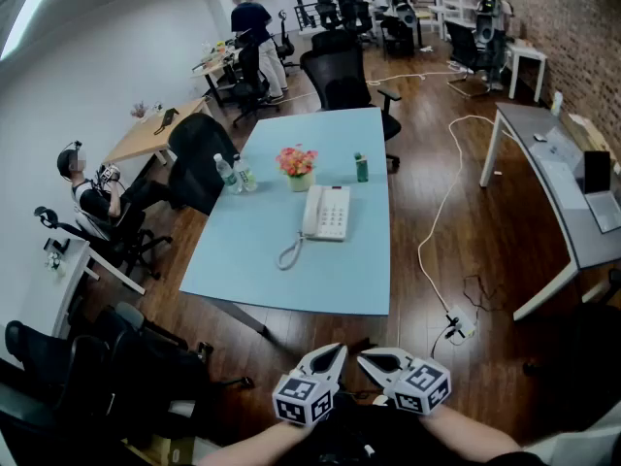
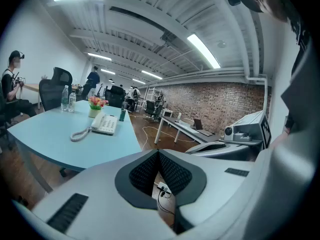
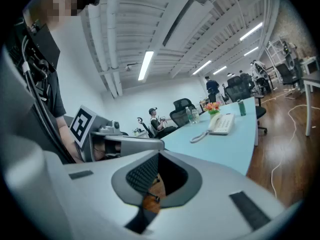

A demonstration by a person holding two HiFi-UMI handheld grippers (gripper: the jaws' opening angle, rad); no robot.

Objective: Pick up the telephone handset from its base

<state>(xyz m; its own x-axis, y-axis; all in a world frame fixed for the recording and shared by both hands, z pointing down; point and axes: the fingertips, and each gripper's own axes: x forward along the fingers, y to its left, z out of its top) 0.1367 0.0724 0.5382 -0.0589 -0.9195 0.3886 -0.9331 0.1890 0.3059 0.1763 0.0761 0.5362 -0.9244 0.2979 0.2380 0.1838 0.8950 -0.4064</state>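
My left gripper [image 1: 337, 351] and right gripper [image 1: 367, 357] closed, holding nothing; I'd reach the table [image 1: 291, 284], open one, straddle handset [image 1: 312, 212] mid-length.

white handset [image 1: 311, 211], resting on its base [image 1: 334, 214]

This is an open-plan office. A long pale blue rectangular table [image 1: 291, 270] carries a white push-button desk telephone [image 1: 326, 212], and black mesh swivel chairs [image 1: 342, 78] stand at its far end. A grey desk with white legs [image 1: 548, 178] bears an open laptop [image 1: 600, 190] beside a red brick wall [image 1: 572, 37]. The dark wooden plank floor [image 1: 446, 289] is crossed by a white cable [image 1: 437, 212]. Long fluorescent strip lights [image 2: 202, 50] hang from the white ceiling, and a seated person [image 1: 92, 197] and a standing person [image 1: 254, 27] occupy other desks.
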